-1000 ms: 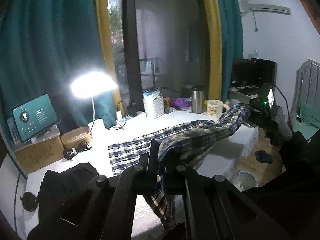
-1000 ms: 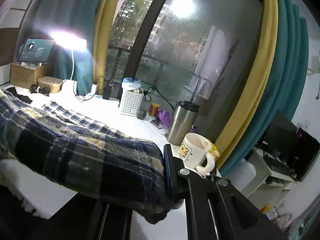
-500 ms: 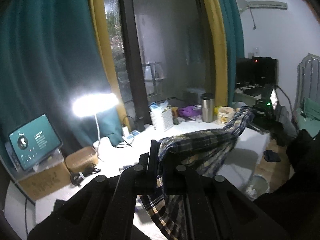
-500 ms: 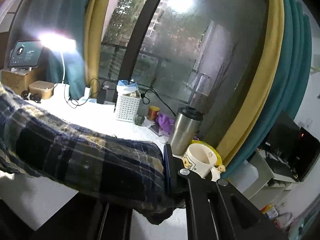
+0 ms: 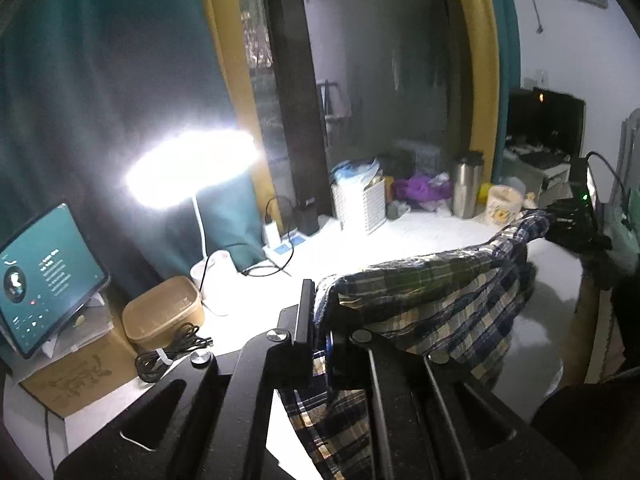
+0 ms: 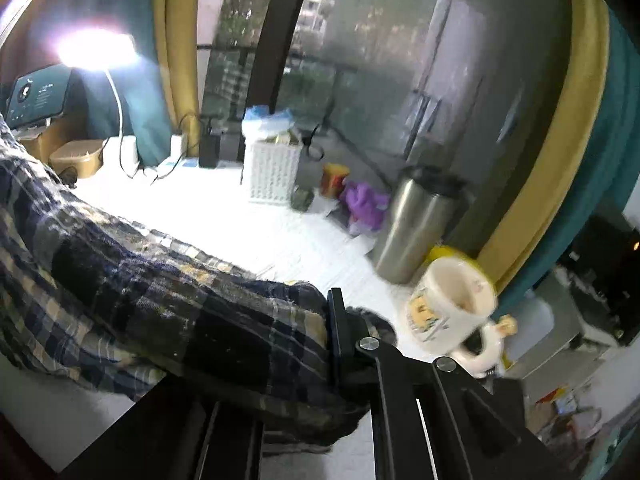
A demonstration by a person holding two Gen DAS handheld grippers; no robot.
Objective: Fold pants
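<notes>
Above the white table [image 5: 400, 236], each gripper, left [image 5: 320, 320] and right [image 6: 328, 336], clamps an end of the plaid pants [image 5: 440, 296], hanging clear.

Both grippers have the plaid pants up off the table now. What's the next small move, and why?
Probably carry both ends a little further toward the lamp side, then lower. The left gripper and right gripper are each shut on the plaid pants, which sag between them above the white table, not yet laid flat.

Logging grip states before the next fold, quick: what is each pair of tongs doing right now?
Left tongs: closed on the plaid pants.
Right tongs: closed on the other end of the plaid pants.
</notes>
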